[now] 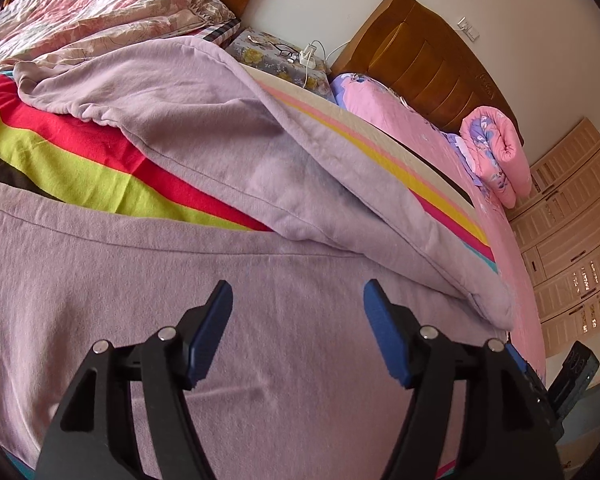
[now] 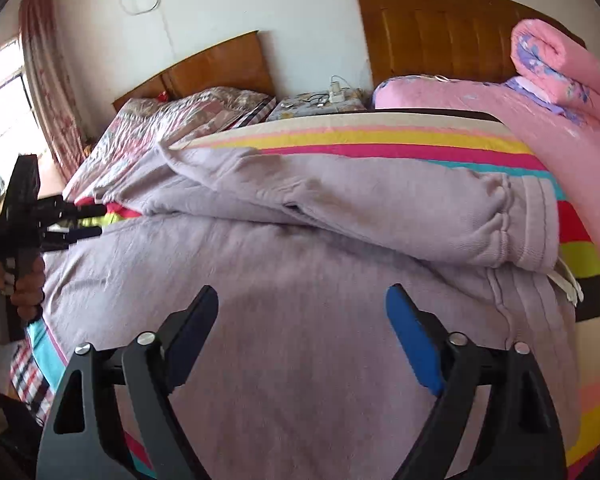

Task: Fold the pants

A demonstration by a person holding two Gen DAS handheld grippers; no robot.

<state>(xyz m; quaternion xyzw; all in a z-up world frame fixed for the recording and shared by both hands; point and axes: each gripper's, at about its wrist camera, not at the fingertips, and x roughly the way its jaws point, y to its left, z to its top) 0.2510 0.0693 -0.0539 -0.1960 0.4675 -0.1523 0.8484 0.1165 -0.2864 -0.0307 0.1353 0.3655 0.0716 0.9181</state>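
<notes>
One pair of pants (image 1: 204, 128), lilac, spread over a striped blanket (image 1: 80, 140) on the bed, with one leg lying across the other. Two claws over the cloth: left gripper (image 1: 298, 300) wide, nothing between its fingers; right gripper (image 2: 302, 304) wide too, empty. Two wooden headboards (image 2: 440, 36) at the wall, a small flowered stand (image 2: 320, 104) between them. One rolled pink quilt (image 2: 560, 68) on the far bed. One hand (image 2: 24, 284) at the left edge.
</notes>
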